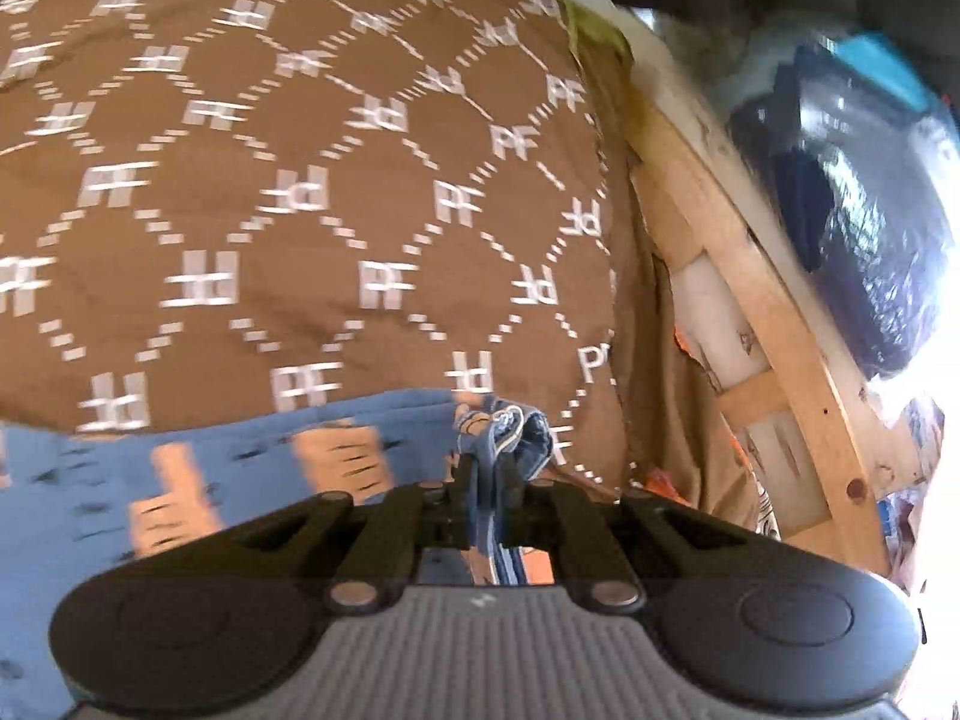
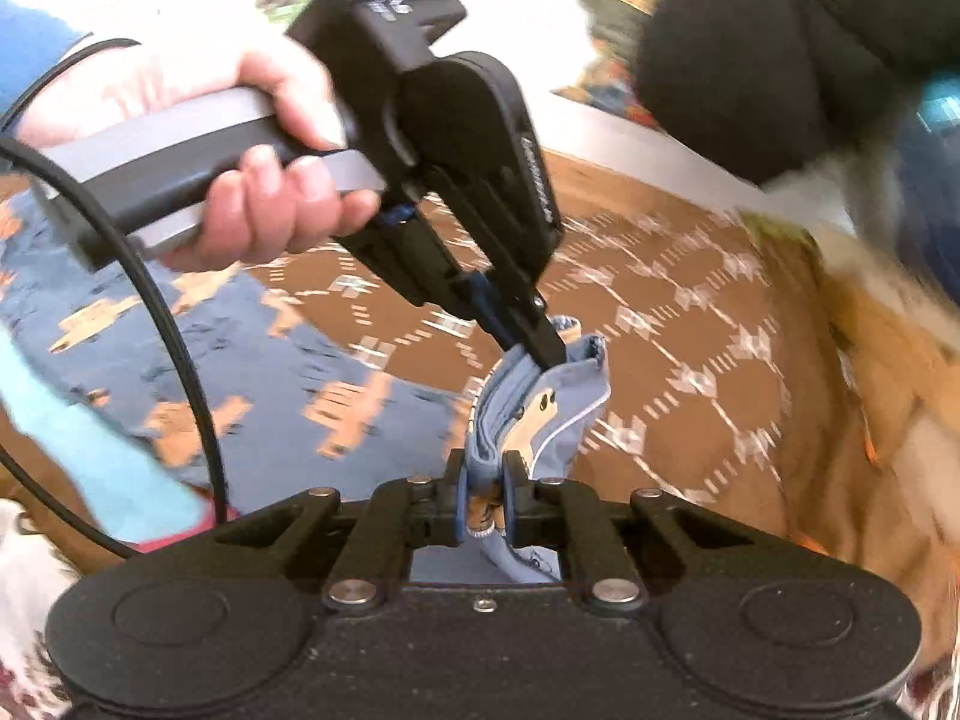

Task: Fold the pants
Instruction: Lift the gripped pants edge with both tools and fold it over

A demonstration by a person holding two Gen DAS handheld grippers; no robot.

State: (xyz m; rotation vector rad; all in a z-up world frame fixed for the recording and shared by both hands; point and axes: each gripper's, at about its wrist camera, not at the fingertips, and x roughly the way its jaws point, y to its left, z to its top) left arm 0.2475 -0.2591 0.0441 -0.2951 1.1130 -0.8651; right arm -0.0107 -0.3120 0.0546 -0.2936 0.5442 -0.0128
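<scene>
- Reading across the brown cover (image 1: pixel 300 180), white "PF" monograms repeat inside dotted white diamonds; some are mirrored, many blurred.
- Raised lettering runs along the left gripper (image 2: pixel 549 351) body in the right wrist view, too blurred to read.
- The brown cover ends at the right of the left wrist frame beside a wooden frame (image 1: pixel 750 276); a dark bag (image 1: pixel 852 192) lies beyond it.
- The pants (image 1: pixel 240 468) are blue with orange patches and dark dashes, spread low in the frame on the brown cover.
- The left gripper is clenched on a bunched pants edge.
- The right gripper (image 2: pixel 485 483) is clenched on the same bunched edge, lower centre.
- A hand (image 2: pixel 264 180) grips the left gripper's grey handle.
</scene>
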